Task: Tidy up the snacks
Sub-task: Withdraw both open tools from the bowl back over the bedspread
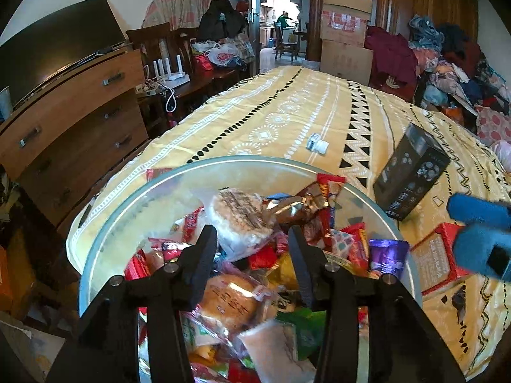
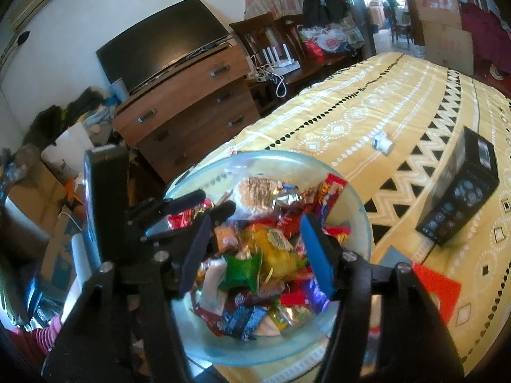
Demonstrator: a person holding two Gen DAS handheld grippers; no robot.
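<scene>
Patterned bed [image 1: 287, 102] (yellow) bears glass bowl [image 1: 105, 229], black box [image 1: 412, 175].

The left gripper [image 1: 252, 239] is black all over: two flat, tapered fingers [image 1: 204, 255] on angular black link arms, each joint pinned with a round silver screw head. The right gripper [image 2: 258, 249] has the same black linkage and silver screws, but its fingers [image 2: 316, 255] are faced with blue pads. Behind the black fingers sits a boxy black housing with a glossy face.
</scene>
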